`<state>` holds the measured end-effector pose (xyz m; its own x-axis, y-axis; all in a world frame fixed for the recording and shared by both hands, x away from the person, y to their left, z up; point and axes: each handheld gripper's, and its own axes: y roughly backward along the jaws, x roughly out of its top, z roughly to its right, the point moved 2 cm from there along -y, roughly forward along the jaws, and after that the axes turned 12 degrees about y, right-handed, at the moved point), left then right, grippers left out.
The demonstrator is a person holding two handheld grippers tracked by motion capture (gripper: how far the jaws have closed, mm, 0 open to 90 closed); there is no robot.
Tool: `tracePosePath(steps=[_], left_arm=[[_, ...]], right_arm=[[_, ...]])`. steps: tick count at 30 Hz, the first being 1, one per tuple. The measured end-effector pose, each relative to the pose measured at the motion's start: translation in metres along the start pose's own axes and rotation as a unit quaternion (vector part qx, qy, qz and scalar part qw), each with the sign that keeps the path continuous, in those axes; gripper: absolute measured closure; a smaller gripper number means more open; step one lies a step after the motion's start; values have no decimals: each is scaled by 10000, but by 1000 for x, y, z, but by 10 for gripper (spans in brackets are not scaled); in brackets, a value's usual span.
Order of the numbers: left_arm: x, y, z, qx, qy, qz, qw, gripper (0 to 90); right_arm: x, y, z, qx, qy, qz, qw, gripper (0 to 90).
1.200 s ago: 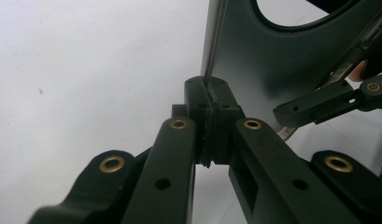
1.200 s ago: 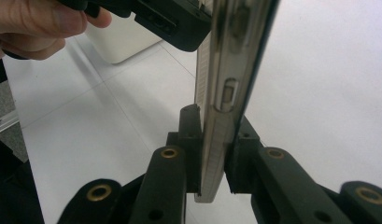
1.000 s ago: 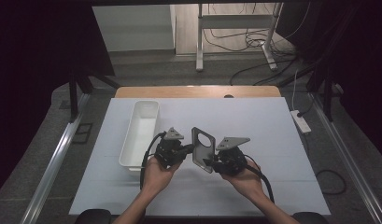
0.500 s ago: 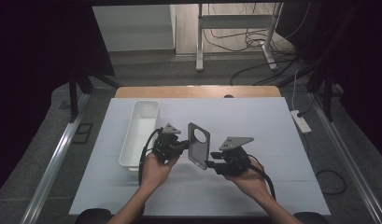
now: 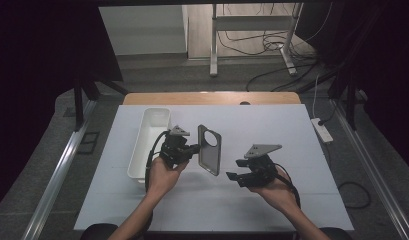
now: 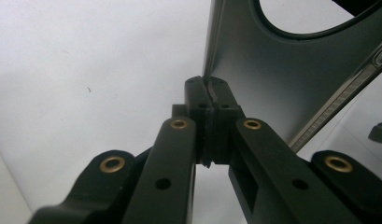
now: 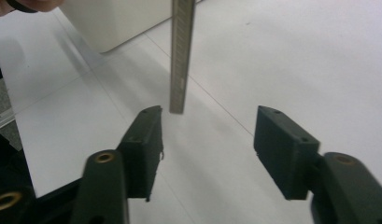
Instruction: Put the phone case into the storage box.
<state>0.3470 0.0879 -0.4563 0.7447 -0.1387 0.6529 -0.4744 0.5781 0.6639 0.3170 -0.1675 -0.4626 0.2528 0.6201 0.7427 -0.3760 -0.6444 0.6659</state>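
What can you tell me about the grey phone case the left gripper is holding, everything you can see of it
The grey phone case is a thin, flat shell of matte grey, plastic by its look, with rounded corners and a large round cutout near its upper end. It stands on edge, lifted clear of the white table, right of the white bin. The left gripper pinches its edge between shut jaws. The right gripper, jaws just opening, is apart from it.

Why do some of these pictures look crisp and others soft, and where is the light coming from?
High view: the white table is brightly lit while the room around it is nearly black. Left gripper view: the left gripper is sharp at its tips, but the grey phone case and nearer arms look soft. Right gripper view: the right gripper is slightly blurred, and soft shadows lie on the table.
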Motion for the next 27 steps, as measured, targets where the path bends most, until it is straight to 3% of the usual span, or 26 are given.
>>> tracePosePath(steps=[5,11,27], left_arm=[[6,4,-4,-11,43,10,10000,889],[15,9,-9,0,84,26,10000,889],[31,13,-20,181,97,33,9998,889]], right_arm=[[-7,7,9,20,-128,-137,9998,307],[-20,22,17,-329,-132,-173,9992,248],[-45,45,29,-444,-569,-273,9970,141]])
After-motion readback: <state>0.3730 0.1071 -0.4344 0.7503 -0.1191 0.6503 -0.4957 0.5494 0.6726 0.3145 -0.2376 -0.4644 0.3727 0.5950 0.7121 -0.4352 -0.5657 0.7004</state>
